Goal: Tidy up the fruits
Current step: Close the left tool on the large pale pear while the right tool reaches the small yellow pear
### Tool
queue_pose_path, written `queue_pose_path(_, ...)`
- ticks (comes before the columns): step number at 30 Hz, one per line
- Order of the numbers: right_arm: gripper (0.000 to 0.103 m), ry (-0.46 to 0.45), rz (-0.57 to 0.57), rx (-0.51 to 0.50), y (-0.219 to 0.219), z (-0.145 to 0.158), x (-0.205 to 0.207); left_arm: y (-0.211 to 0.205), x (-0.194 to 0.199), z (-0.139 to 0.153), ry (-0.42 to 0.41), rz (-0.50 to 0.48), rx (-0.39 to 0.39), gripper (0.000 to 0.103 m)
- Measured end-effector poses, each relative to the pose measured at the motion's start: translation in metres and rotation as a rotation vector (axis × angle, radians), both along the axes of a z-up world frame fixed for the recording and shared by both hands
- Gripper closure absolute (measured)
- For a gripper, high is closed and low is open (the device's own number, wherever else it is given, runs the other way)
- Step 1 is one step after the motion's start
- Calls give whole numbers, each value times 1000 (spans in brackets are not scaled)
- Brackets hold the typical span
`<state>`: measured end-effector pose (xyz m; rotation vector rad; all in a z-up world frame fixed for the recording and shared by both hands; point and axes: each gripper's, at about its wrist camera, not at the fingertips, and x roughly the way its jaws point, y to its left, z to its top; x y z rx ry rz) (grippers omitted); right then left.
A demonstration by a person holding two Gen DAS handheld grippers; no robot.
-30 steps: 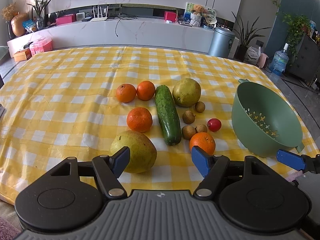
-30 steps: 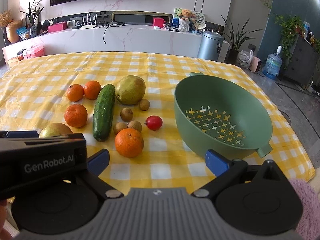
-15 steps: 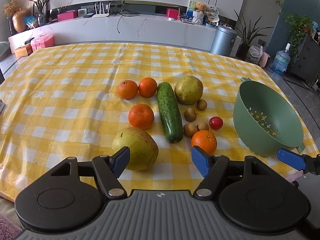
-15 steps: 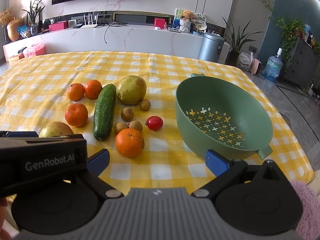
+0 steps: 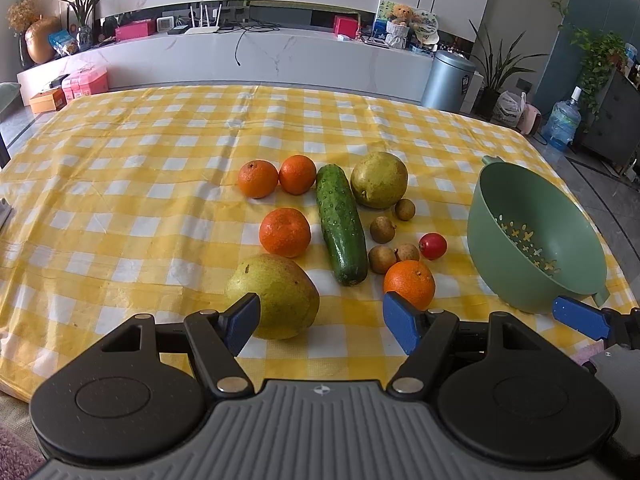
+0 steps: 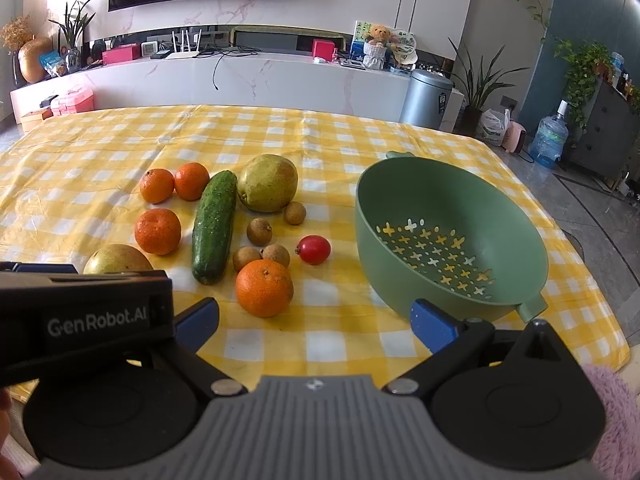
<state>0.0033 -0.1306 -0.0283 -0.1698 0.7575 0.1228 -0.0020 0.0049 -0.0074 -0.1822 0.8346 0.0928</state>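
Fruit lies on a yellow checked tablecloth [image 5: 120, 200]: several oranges, the nearest orange [image 5: 409, 283] [image 6: 264, 288], two pears, the near pear [image 5: 274, 296] and the far pear [image 6: 268, 182], a cucumber [image 5: 342, 224] [image 6: 214, 226], several small brown longans [image 5: 382, 229] and a small red fruit [image 5: 433, 246] [image 6: 314, 250]. An empty green colander [image 5: 536, 236] [image 6: 448, 236] sits tilted at the right. My left gripper [image 5: 322, 322] is open, just short of the near pear and nearest orange. My right gripper [image 6: 316, 320] is open before the nearest orange and colander.
The table's front edge runs just under both grippers. Behind the table stand a white marble console [image 5: 260, 56] with boxes and a router, a metal bin [image 5: 448, 80], potted plants and a water bottle [image 5: 562, 122] on the floor at right.
The left gripper has risen and eased back slightly, so the fruit sits a little lower and farther. The right gripper has barely moved. Both stay open.
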Motion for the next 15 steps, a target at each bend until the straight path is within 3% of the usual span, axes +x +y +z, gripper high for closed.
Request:
queue_pose_path(9,4,49,29,93,-16,5,11,15,-3,8,-44,41,-7,23)
queue_pose_path(13,4,85,149,195,-32,11,20,26,0,3,-48,48,-18,23)
queue_pose_path(15,4,51,175,222,-38,14,20,30,2,-1,-48,57,-18,23)
